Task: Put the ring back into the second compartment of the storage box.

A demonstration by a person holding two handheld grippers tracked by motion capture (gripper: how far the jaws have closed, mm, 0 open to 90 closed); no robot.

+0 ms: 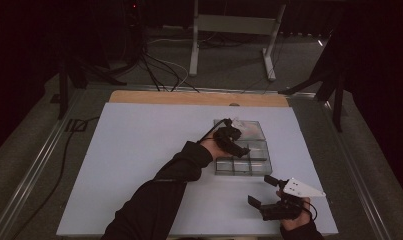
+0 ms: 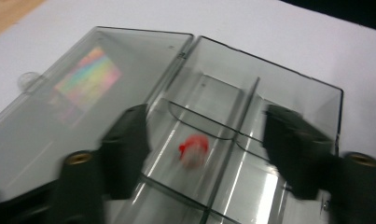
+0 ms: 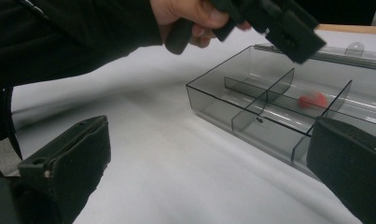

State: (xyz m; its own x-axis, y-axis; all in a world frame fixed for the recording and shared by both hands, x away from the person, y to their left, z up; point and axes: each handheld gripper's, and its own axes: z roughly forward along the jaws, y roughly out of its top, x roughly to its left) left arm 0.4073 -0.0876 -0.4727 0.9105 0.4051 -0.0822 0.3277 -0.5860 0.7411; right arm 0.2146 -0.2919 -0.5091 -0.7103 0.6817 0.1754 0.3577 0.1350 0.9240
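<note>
We hold our left gripper point(image 2: 202, 154) over the smoky clear plastic compartment box point(image 2: 288, 88), jaws apart, nothing gripped; the small red-and-white piece point(image 2: 193, 149) lies in a compartment below. No readable writing: just an iridescent patch point(image 2: 87, 79) on the open lid. Our right gripper point(image 3: 209, 172) hovers wide, empty.
</note>
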